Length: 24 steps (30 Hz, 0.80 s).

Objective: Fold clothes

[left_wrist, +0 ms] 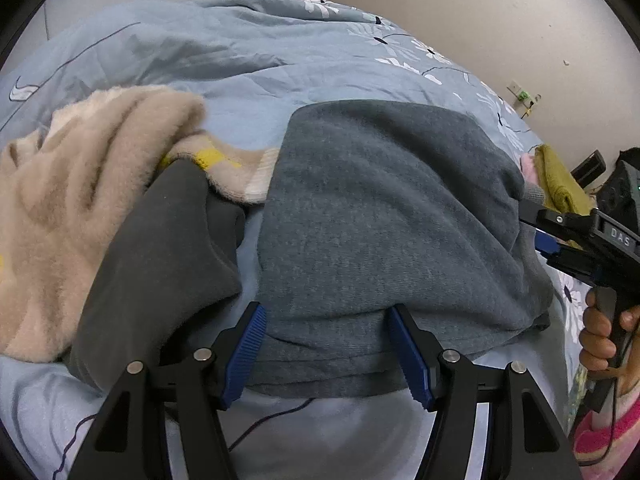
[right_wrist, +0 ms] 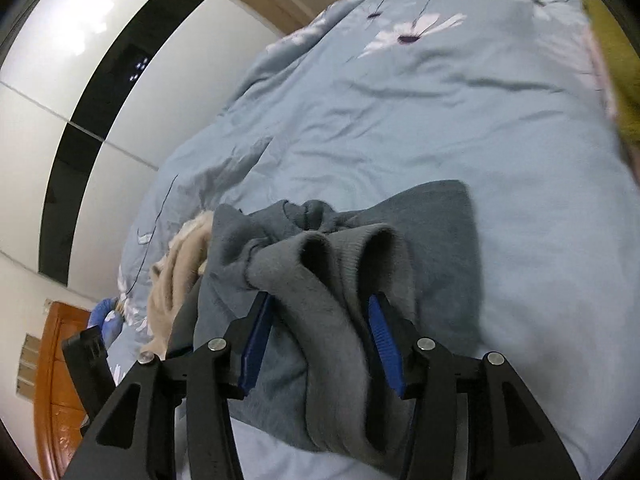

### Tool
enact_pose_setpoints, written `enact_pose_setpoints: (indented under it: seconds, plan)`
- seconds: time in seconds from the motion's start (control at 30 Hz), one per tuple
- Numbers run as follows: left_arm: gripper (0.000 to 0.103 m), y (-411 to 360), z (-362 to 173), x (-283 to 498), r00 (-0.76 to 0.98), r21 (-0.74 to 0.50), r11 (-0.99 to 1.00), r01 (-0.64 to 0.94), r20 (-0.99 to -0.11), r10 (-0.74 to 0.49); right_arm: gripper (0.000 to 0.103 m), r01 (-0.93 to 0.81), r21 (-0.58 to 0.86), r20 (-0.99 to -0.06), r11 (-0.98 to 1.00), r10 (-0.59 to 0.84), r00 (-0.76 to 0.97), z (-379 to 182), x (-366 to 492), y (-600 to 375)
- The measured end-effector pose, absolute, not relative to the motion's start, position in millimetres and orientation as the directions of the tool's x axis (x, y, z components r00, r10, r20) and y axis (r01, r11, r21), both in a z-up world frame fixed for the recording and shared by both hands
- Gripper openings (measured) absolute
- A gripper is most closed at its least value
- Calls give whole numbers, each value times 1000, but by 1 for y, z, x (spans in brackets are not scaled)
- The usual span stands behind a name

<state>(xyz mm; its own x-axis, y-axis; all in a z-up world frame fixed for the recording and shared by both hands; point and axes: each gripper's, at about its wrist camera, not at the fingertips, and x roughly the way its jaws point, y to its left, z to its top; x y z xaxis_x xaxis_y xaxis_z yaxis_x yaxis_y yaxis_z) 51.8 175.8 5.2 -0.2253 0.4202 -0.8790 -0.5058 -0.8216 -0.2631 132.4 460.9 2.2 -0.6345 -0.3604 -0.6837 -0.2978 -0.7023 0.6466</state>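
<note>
Blue-grey sweater lies on blue floral quilt, near edge; left gripper spread wide, sweater hem between pads, not pinched; right gripper spread, two ribbed cuffs bunched between fingers; no containers; one beige fleece, one dark grey garment just beside sweater; olive cloth near right gripper.
</note>
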Motion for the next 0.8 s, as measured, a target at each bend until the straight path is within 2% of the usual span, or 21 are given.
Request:
enact_pose_setpoints:
  seconds: [0.2, 0.27, 0.37, 0.4, 0.47, 0.63, 0.7, 0.8]
  plan:
    - [67, 164, 0, 44, -188, -334, -821, -463, -868, 459, 52, -320, 676, -668, -664, -369, -646, -5, 119, 464]
    - [68, 161, -3, 41, -173, -356, -819, -450, -865, 472, 48, -336, 671, -677, -661, -360, -642, -4, 117, 464]
    - [68, 162, -3, 42, -170, -360, -819, -448, -865, 473, 25, -343, 651, -687, -677, -334, -645, 8, 119, 462]
    - [68, 162, -3, 42, -171, -358, -818, -451, -865, 472, 13, -338, 651, -682, -680, -329, -653, 14, 120, 462]
    - [68, 162, 0, 43, -172, -358, -813, -459, -862, 476, 12, -321, 651, -666, -688, -316, -675, 28, 123, 463]
    - [68, 163, 7, 43, -152, -408, -783, -469, -836, 527, 12, -208, 661, -555, -721, -284, -782, 90, 152, 470]
    - [68, 166, 8, 43, -144, -414, -777, -474, -834, 532, 12, -240, 640, -578, -730, -251, -777, 89, 156, 479]
    - [68, 167, 3, 43, -120, -421, -775, -470, -840, 529, 12, -397, 616, -690, -680, -222, -689, 42, 156, 502]
